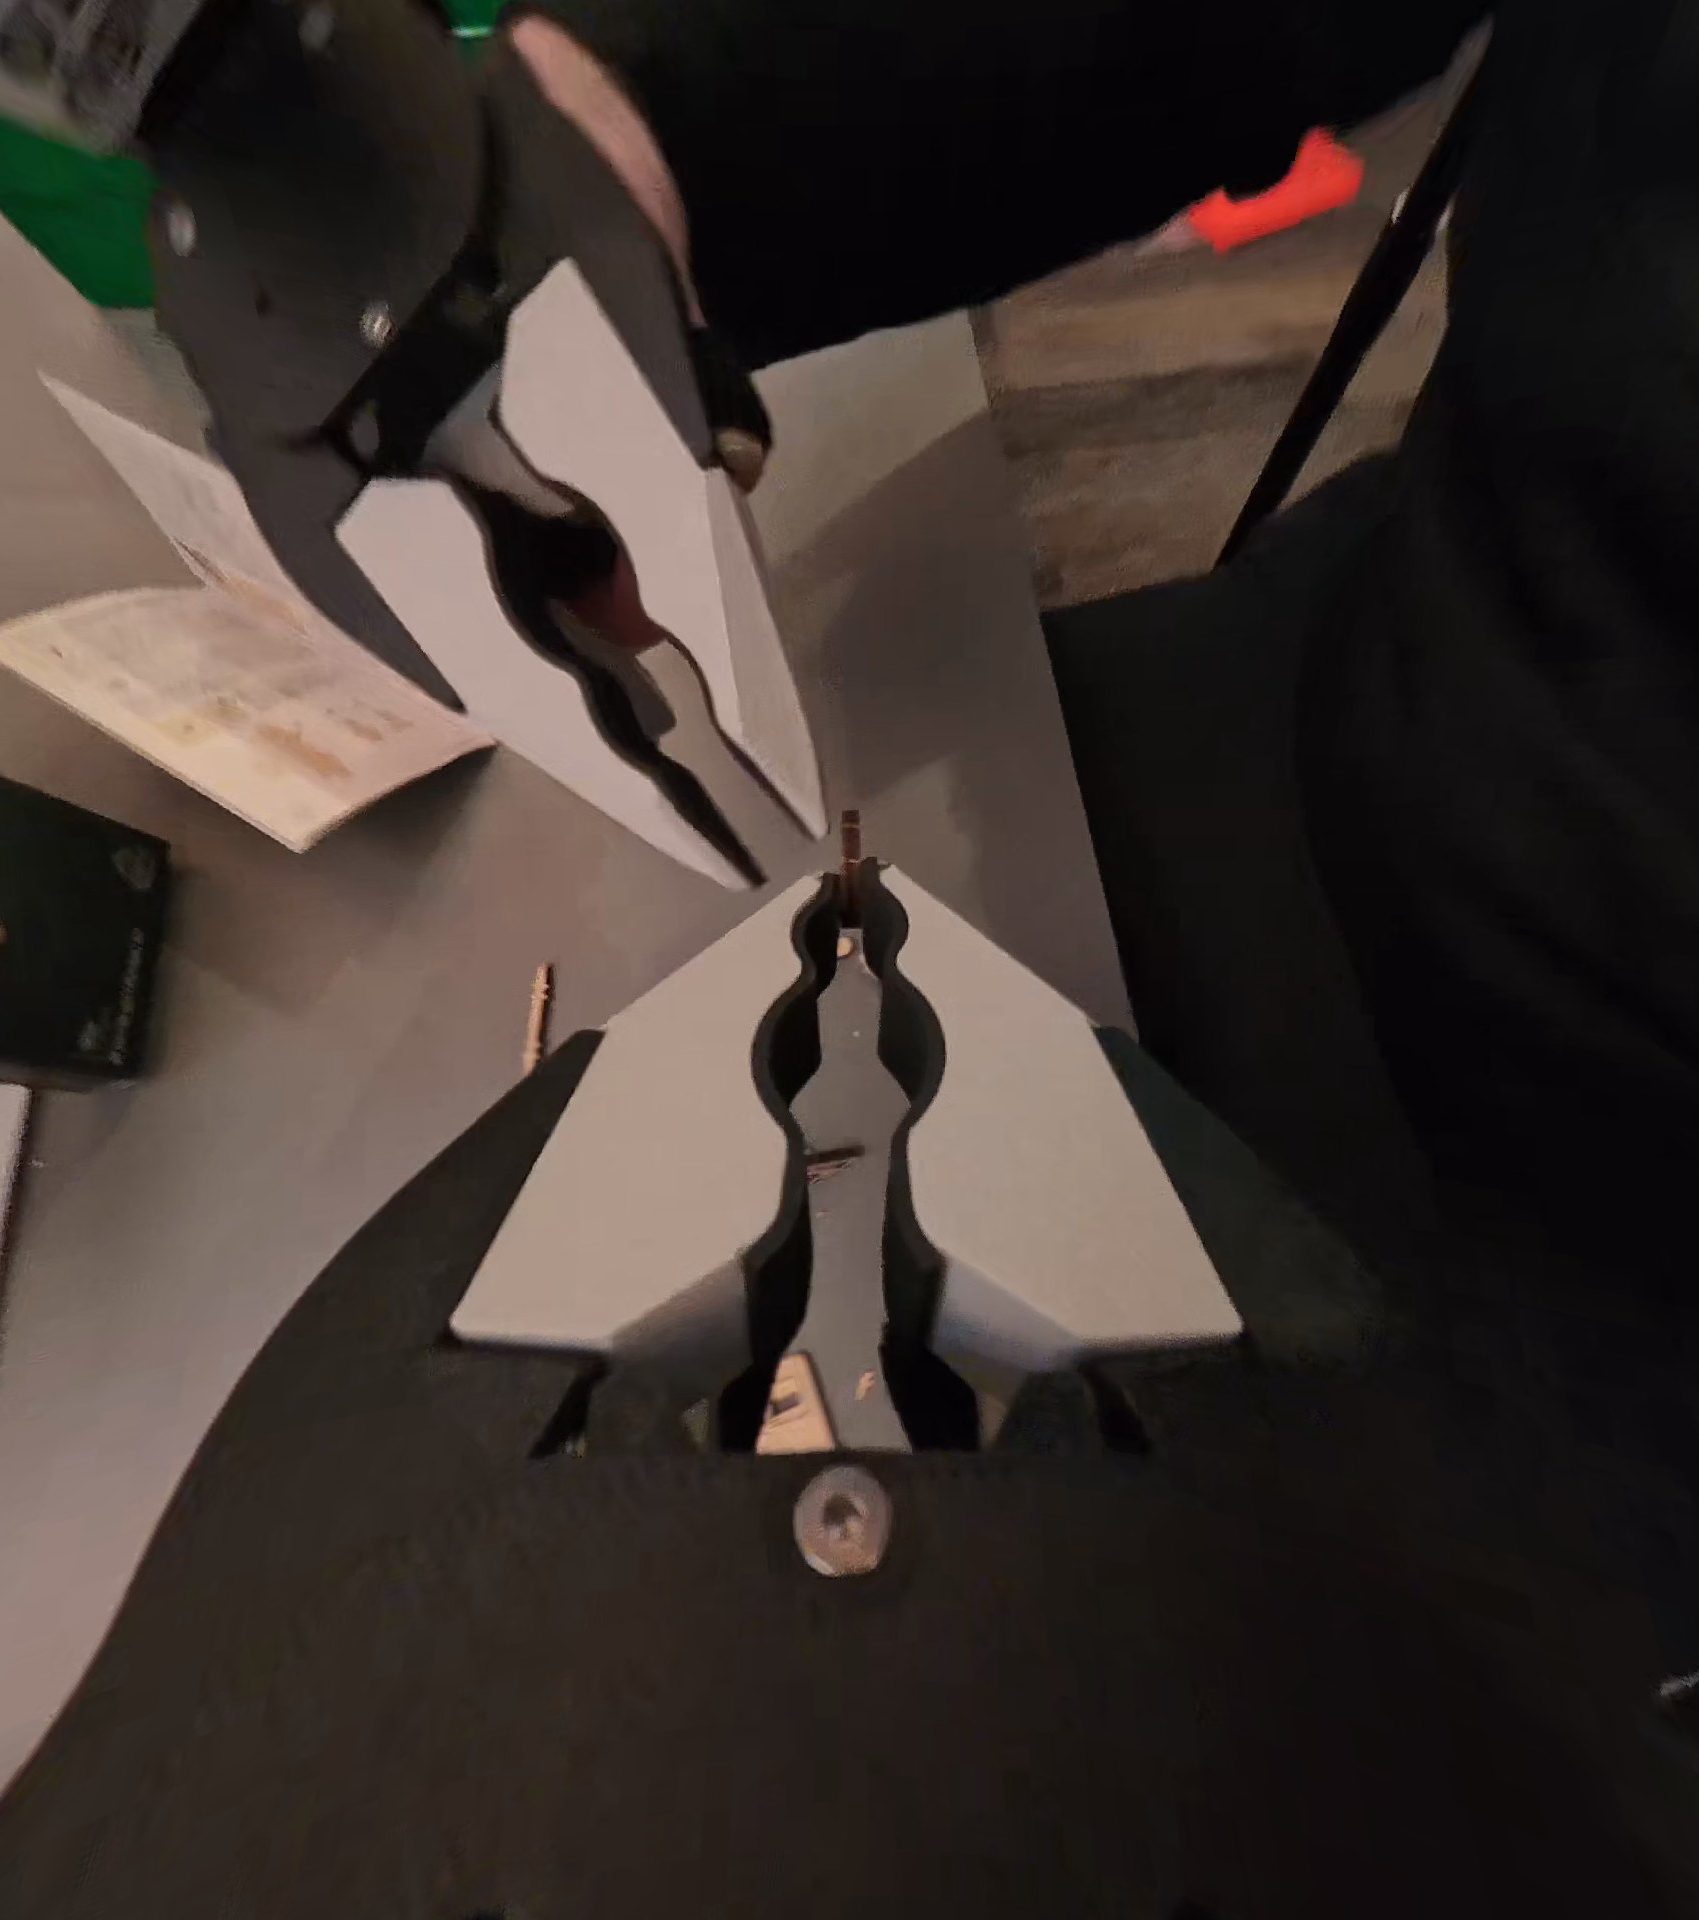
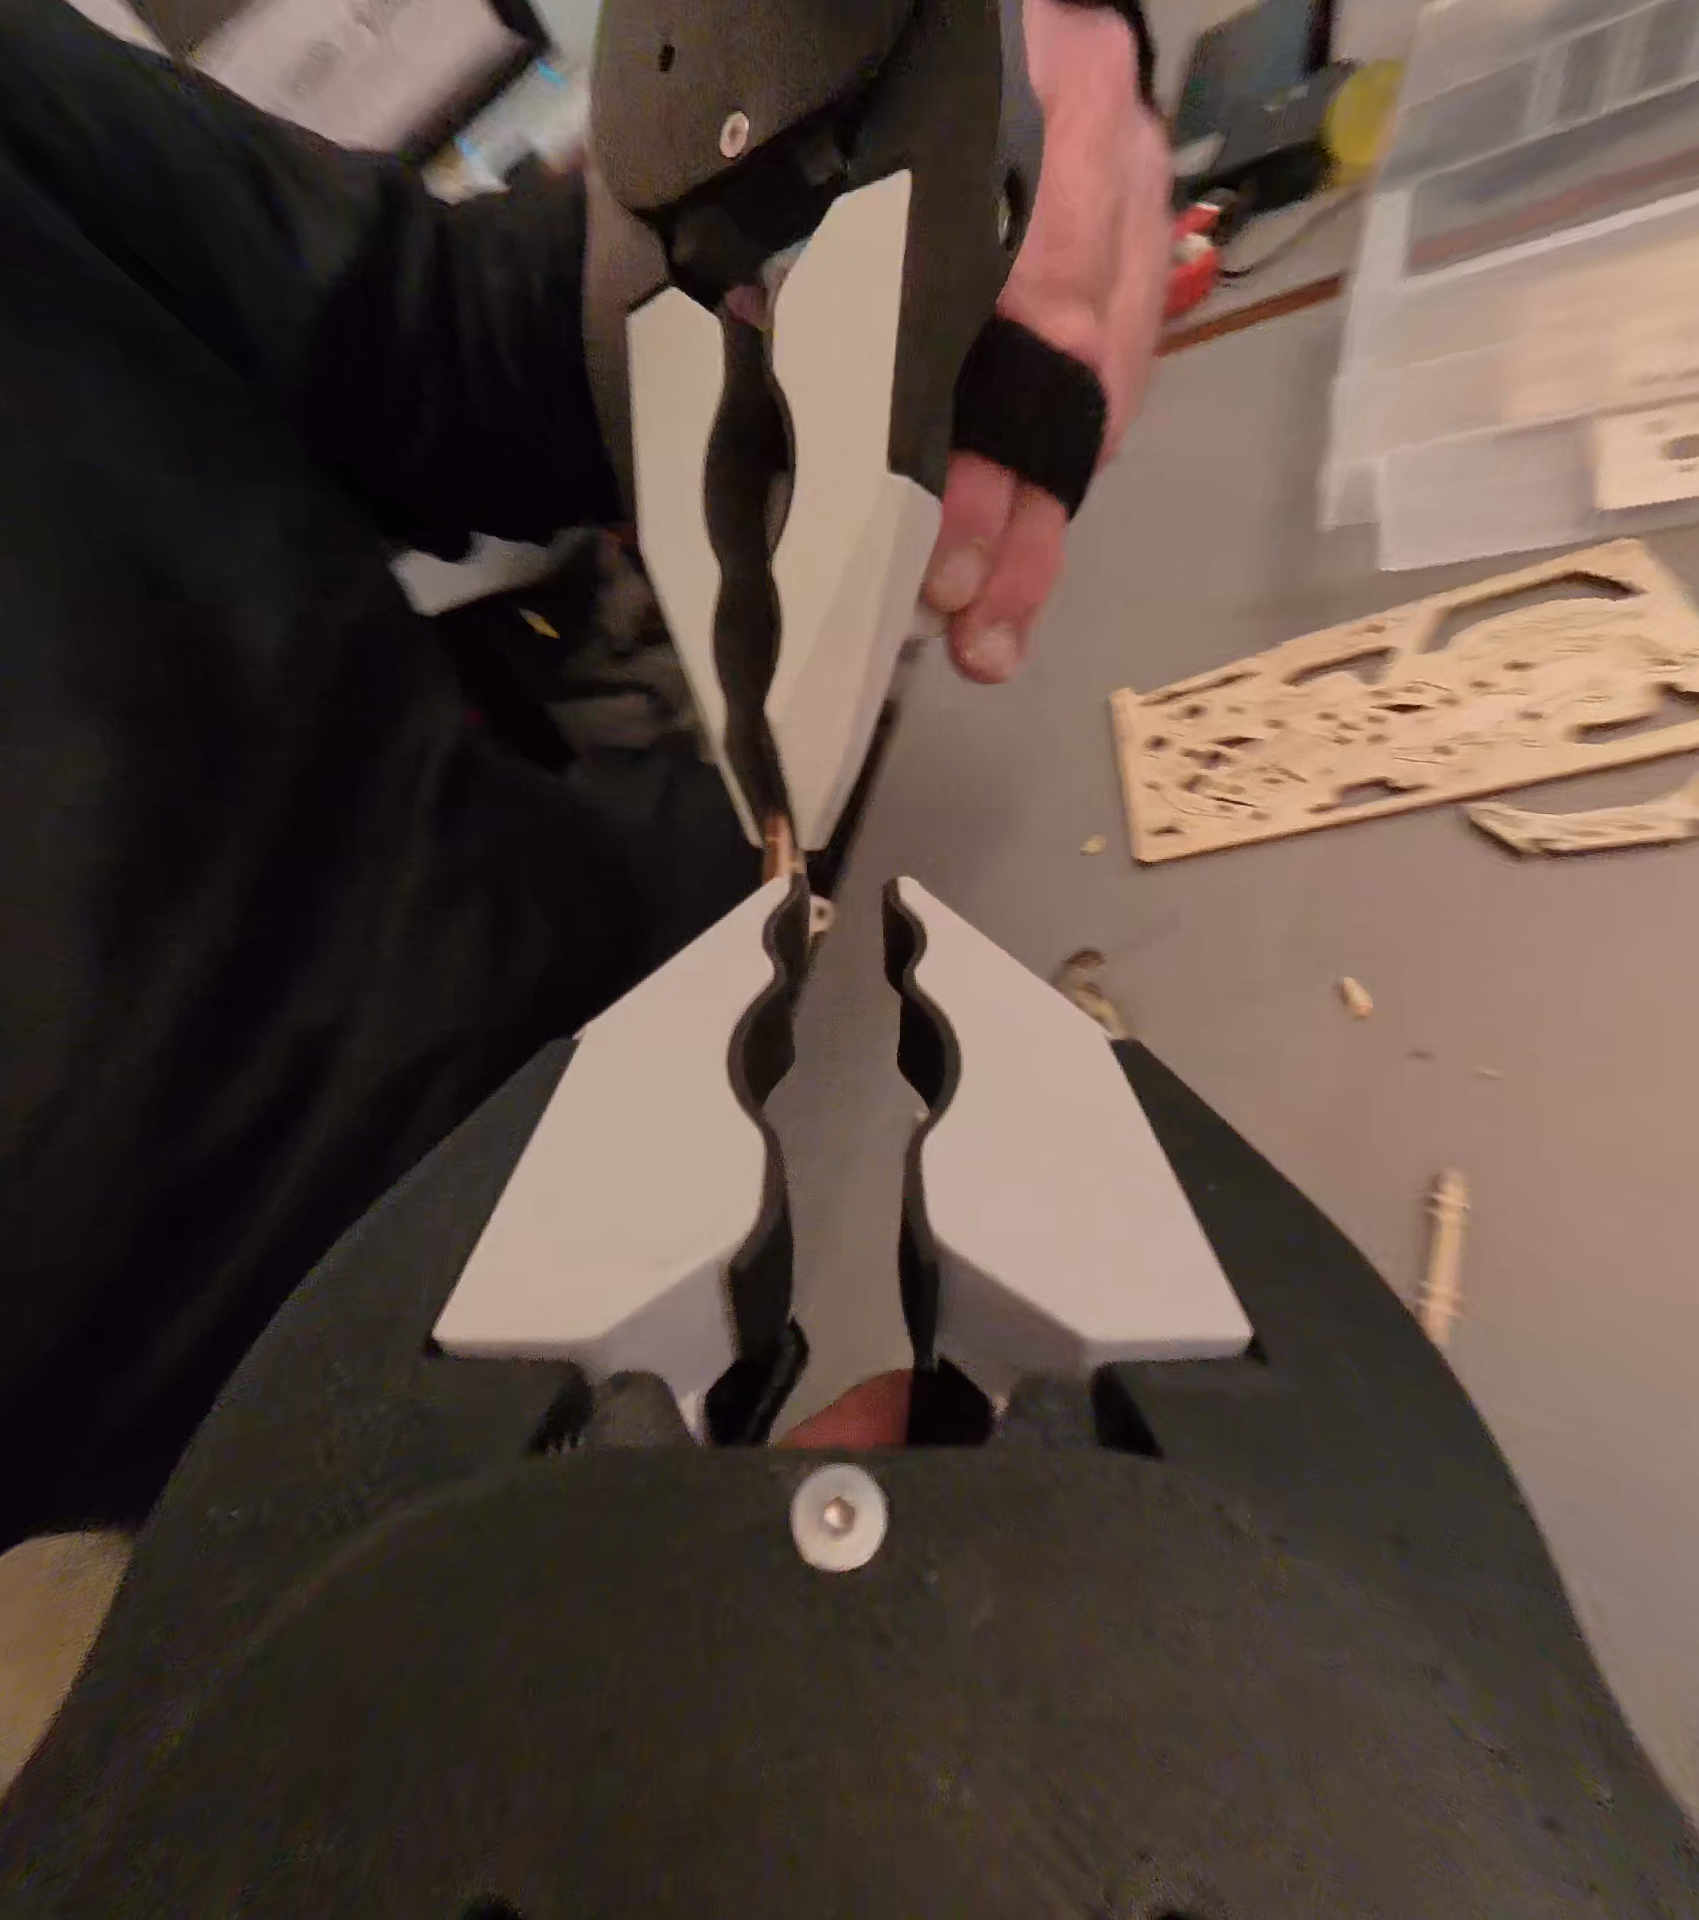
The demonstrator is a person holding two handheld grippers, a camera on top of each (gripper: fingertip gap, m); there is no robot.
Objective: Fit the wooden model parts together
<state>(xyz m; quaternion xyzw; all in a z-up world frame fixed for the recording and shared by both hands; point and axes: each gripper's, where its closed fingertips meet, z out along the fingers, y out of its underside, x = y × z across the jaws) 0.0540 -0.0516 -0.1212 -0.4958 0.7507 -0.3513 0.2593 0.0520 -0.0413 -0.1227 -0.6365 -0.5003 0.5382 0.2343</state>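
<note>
- The left claw (image 1: 850,883) is pinched tight on a thin, dark-brown wooden model strip (image 1: 850,847). The strip stands on edge between the fingertips, and its short free end pokes out past them.
- The strip's long axis runs straight on along the left claw's fingers, toward the right claw.
- The right claw (image 2: 845,894) stands spread and nothing is pressed between its pads. A small pale wooden bit (image 2: 821,914) shows just beside its left fingertip; I cannot tell whether it touches.
- The two claws meet almost tip to tip. From the right claw, the held strip (image 2: 779,836) lies ahead and slightly left of the gap, not centred in it.
- My reading is that the coming move turns on that offset: the right claw would need to shift a little left, or the strip a little right, before anything could be gripped or mated.
- A bare hand (image 2: 1042,436) with a black strap across the fingers holds the left claw's handle.
- The grey bench (image 2: 1240,1143) is smooth and flat and carries a pale laser-cut plywood sheet (image 2: 1427,707) with emptied cut-outs, a broken-off sliver (image 2: 1603,826), a turned wooden peg (image 2: 1444,1252) and scattered crumbs.
- On the other side lie an open paper instruction leaflet (image 1: 232,696) and a dark box (image 1: 24,914).
- Beyond the bench is cluttered storage, blurred.
</note>
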